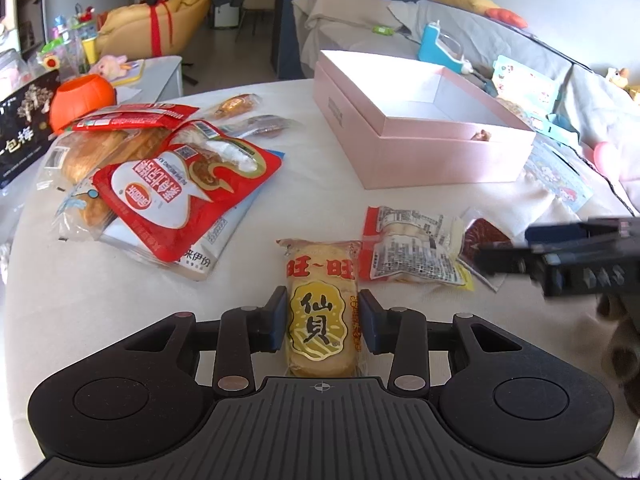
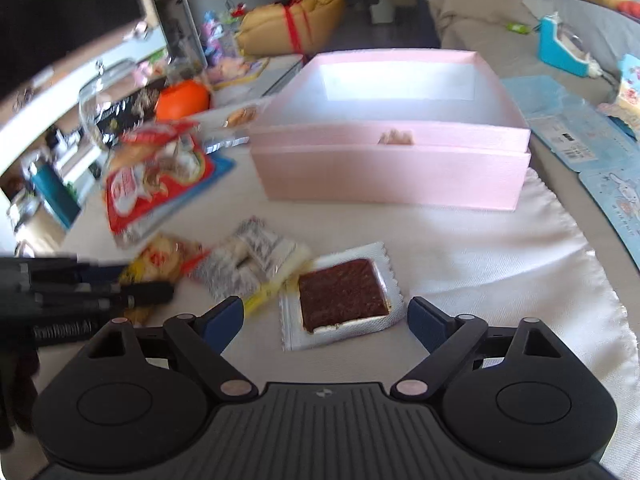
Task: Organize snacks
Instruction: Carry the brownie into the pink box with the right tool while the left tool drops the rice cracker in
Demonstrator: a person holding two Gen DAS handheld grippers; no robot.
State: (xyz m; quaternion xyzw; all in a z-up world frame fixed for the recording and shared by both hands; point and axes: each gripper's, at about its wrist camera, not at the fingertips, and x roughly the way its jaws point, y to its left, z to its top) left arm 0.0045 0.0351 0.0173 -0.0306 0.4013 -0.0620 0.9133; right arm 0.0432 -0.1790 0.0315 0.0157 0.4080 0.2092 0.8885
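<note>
In the right wrist view the left half is smeared: the red packets (image 2: 156,184) and the yellow cracker pack (image 2: 160,260) cannot be read, and the left tongs (image 2: 132,292) are cut off by the left edge. In the left wrist view the right tongs (image 1: 500,258) are blurred and run off the right edge, covering part of the dark red snack packet (image 1: 486,236). Something small (image 1: 482,135) peeks over the pink box (image 1: 440,156) wall, too hidden to identify.
</note>
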